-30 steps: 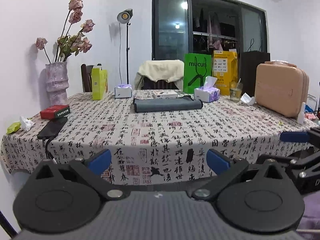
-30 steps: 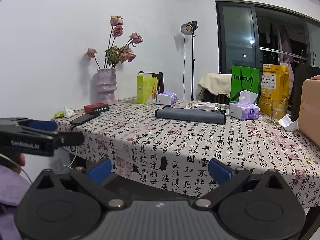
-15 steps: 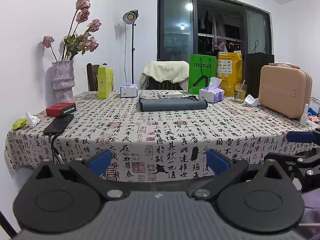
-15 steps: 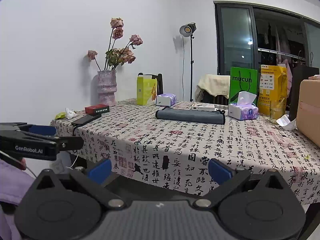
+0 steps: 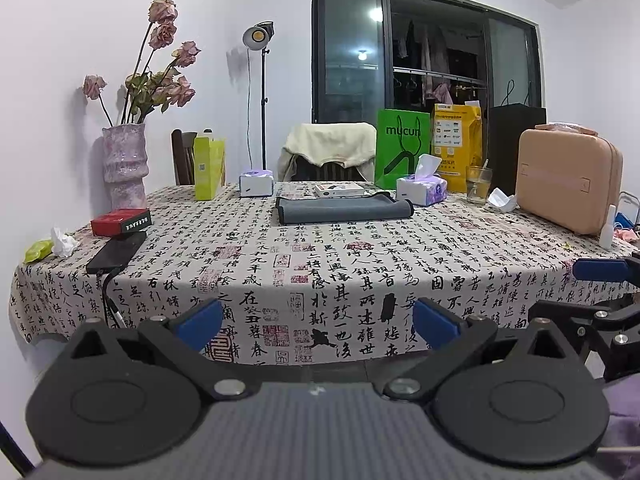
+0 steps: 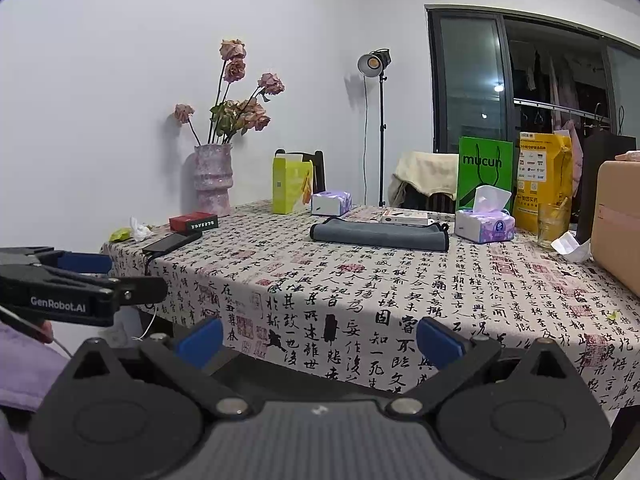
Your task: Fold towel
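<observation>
- The left gripper [image 5: 318, 322] hung off the near edge of the surface [image 5: 360, 256], its jaws spread wide with nothing between the blue pads [image 5: 200, 320].
- The right gripper [image 6: 320, 334] sat at the same near edge, jaws likewise wide and holding nothing; its blue-tipped fingers [image 5: 598, 270] showed at the right border of the left wrist view.
- The grey towel [image 5: 344, 209], already folded into a long flat bundle, lay at the far middle of the surface, well apart from both grippers.
- A white box [image 5: 339, 189] lay just behind the towel, and a purple tissue pack [image 5: 422, 190] stood just to its right.
- A smaller tissue box [image 5: 256, 184] and a yellow-green carton [image 5: 209, 167] stood to the far left of the towel.
- On the left side were a mottled pink vase [image 5: 123, 166] of dried roses, a red box [image 5: 121, 221] and a black phone [image 5: 117, 251] with a cable hanging over the edge.
- On the right stood a tan case [image 5: 568, 180], a drinking glass [image 5: 478, 184], a green bag [image 5: 402, 154] and a yellow bag [image 5: 456, 144].
- The calligraphy-printed tablecloth [image 6: 400, 300] covered the whole surface.
</observation>
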{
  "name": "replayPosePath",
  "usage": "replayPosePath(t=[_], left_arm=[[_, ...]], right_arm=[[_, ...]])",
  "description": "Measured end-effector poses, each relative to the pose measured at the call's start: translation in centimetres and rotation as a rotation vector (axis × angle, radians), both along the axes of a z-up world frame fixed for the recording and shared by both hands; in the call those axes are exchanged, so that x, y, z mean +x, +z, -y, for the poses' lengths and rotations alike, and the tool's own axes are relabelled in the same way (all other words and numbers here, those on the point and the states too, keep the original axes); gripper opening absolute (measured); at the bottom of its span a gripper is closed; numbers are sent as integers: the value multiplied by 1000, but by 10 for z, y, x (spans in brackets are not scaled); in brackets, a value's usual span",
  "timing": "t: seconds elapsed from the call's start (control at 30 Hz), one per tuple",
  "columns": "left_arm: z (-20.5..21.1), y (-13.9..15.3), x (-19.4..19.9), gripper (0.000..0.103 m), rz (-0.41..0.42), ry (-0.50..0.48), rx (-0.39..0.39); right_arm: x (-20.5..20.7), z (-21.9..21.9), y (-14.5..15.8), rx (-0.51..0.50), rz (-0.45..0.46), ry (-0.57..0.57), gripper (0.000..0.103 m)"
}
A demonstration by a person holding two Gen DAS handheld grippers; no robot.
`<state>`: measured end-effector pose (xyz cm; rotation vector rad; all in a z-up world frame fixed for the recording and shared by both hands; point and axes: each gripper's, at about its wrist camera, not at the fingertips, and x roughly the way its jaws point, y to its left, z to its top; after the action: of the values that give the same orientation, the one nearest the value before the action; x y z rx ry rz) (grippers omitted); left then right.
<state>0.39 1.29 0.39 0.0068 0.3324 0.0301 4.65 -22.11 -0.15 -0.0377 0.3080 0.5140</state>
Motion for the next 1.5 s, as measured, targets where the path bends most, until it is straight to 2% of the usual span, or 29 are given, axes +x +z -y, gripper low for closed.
replayPosePath(t=[1.5], left_arm=[[3,1,1,103,2,-3,6]], right_arm=[[0,-2,0,0,-6,-11,103]])
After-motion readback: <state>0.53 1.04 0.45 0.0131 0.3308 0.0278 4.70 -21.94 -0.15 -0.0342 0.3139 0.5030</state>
